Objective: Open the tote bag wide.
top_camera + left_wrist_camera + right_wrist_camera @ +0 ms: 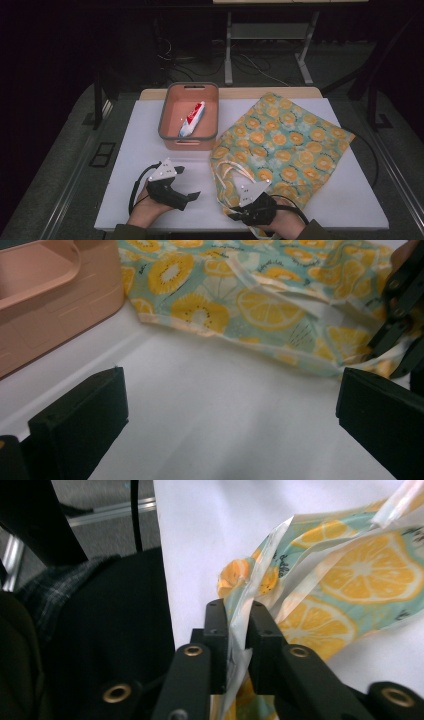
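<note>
At near edge of fabric bag [282, 145], right tool [236, 630] clenched on thin fold of bag's rim, jaws nearly closed, cloth pinched between them. Bag lies flat on white counter [150, 190], lemon-slice print, white handles [235, 172] at near end. Left tool [186, 182] just left of bag, jaws spread wide, holding nothing, low over bare counter. Pink basket [189, 141] just beyond bag's left corner, toothpaste tube [192, 119] inside it.
</note>
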